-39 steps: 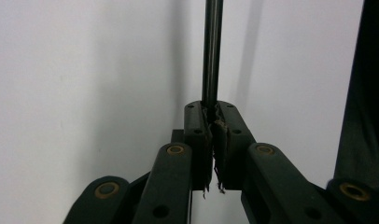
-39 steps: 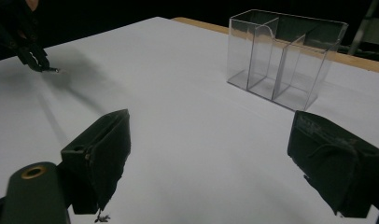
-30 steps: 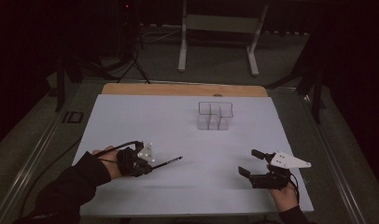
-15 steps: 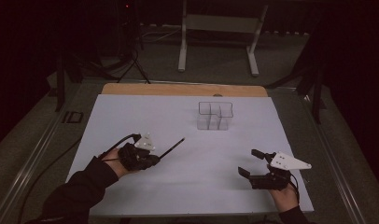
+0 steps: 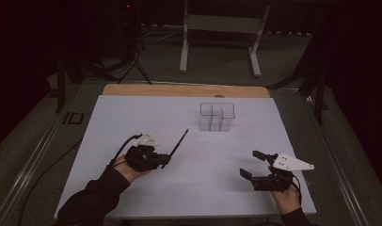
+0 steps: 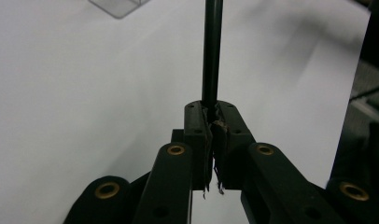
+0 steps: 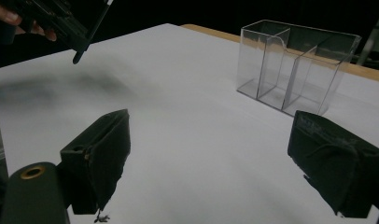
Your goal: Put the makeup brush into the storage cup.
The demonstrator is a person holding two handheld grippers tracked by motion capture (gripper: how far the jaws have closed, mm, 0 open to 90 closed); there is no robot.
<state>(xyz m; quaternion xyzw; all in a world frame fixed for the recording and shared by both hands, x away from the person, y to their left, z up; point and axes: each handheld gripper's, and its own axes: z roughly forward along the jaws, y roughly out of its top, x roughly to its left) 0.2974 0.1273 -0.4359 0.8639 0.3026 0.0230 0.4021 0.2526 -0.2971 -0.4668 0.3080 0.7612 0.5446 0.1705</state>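
Observation:
My left gripper (image 5: pixel 165 158) is over the left half of the white sheet, shut on the lower end of a thin black pen (image 5: pixel 179 143). The pen slants up and away towards a clear, divided organizer (image 5: pixel 216 117). In the left gripper view the jaws of the left gripper (image 6: pixel 212 111) pinch the pen (image 6: pixel 212 46), which runs straight ahead. My right gripper (image 5: pixel 251 164) rests near the front right of the sheet, open and holding nothing. The right gripper view has its pads (image 7: pixel 103 149) wide apart, the organizer (image 7: pixel 295 65) ahead on the right, and the pen (image 7: pixel 92 32) at top left.
The white sheet (image 5: pixel 132 113) covers the table, with a wooden strip (image 5: pixel 179 90) along the far edge. A small black object (image 5: pixel 76 117) lies left of the sheet. A metal stand (image 5: pixel 217 37) rises behind the table. A black cable (image 5: pixel 48 174) trails off the front left.
My left gripper has moved slightly right and forward with the pen. The pen has swung from pointing rightwards, low over the sheet, to slanting towards the organizer. The right gripper has stayed still.

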